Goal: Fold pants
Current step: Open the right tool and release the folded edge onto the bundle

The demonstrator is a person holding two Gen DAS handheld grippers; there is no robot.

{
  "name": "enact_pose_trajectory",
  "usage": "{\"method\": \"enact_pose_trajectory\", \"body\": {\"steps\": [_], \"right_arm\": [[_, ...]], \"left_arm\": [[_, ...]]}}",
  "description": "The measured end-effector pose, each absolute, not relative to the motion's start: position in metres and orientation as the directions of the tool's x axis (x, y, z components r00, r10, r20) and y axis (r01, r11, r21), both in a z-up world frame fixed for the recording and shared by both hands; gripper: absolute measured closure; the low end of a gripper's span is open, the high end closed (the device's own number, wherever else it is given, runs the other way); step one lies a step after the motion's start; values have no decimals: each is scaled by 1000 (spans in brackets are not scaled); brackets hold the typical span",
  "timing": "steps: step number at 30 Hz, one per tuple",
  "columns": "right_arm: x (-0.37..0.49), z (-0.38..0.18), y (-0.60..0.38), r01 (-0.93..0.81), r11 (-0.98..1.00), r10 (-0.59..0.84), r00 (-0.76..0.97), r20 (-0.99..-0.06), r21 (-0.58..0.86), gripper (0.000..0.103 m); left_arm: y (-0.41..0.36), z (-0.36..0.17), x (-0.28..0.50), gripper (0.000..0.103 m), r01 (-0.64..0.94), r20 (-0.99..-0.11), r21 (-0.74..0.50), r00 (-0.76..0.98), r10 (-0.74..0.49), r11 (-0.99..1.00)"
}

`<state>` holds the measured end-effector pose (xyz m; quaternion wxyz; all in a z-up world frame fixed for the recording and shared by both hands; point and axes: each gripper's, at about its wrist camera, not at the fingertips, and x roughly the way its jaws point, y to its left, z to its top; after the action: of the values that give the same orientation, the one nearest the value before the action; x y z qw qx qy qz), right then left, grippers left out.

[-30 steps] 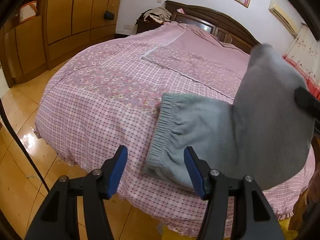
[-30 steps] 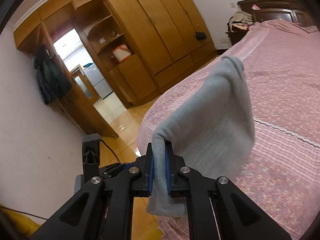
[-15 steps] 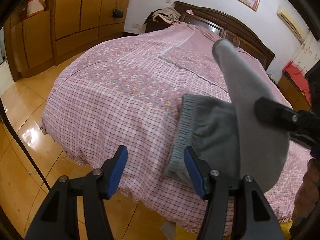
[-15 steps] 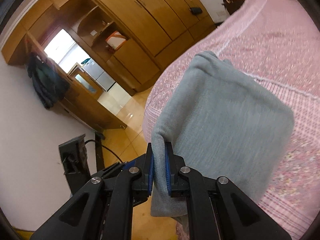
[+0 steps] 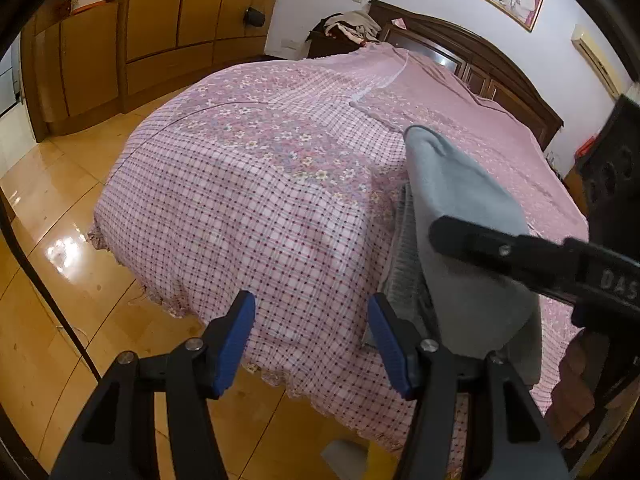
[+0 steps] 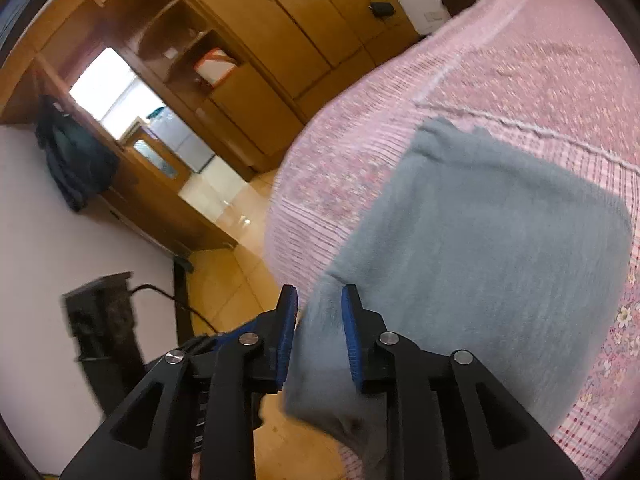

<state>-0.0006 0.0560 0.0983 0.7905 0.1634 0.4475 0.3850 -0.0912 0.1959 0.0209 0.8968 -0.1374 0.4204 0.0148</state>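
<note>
The grey pants (image 5: 460,216) lie folded over near the foot edge of the pink bed (image 5: 256,208). In the right wrist view the pants (image 6: 500,240) form a flat grey pad on the cover. My right gripper (image 6: 318,312) has its jaws parted, with a fold of the grey cloth loose between the blue pads. Its black finger (image 5: 500,248) crosses over the pants in the left wrist view. My left gripper (image 5: 312,336) is open and empty, just left of the pants at the bed's edge.
Wooden wardrobes (image 5: 168,20) line the left wall, with shiny tiled floor (image 5: 48,216) between them and the bed. A dark headboard (image 5: 472,52) stands at the far end. A black stand with a cable (image 6: 104,320) stands on the floor by the white wall.
My right gripper has lowered the lifted pant end down onto the rest of the pants and opened its jaws. My left gripper has stayed open and drifted left.
</note>
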Motion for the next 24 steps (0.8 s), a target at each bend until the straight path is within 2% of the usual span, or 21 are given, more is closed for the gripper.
{"method": "enact_pose_trajectory", "body": {"steps": [4,8,17,21,24], "right_arm": [[-15,122,45,-516,658,747,360,-559,548,74],[-30,134,26,-526,695,710,399,-579,490,74],[-61,118,-15,-498,806,559,462,-688,320,74],[-70,109,-23,-494,802,565,444,-695,336,74],[-74,105,-26,-494,796,574,435,-693,349,74]], "left_arm": [[200,22,-95,41,-152,-754,-236,652,-82,960],[200,28,-99,41,-157,-745,-241,662,-79,958],[188,70,-115,41,-83,-670,-293,729,-143,952],[168,77,-109,41,-16,-655,-305,729,-198,952],[156,70,-103,43,-38,-670,-288,722,-173,957]]}}
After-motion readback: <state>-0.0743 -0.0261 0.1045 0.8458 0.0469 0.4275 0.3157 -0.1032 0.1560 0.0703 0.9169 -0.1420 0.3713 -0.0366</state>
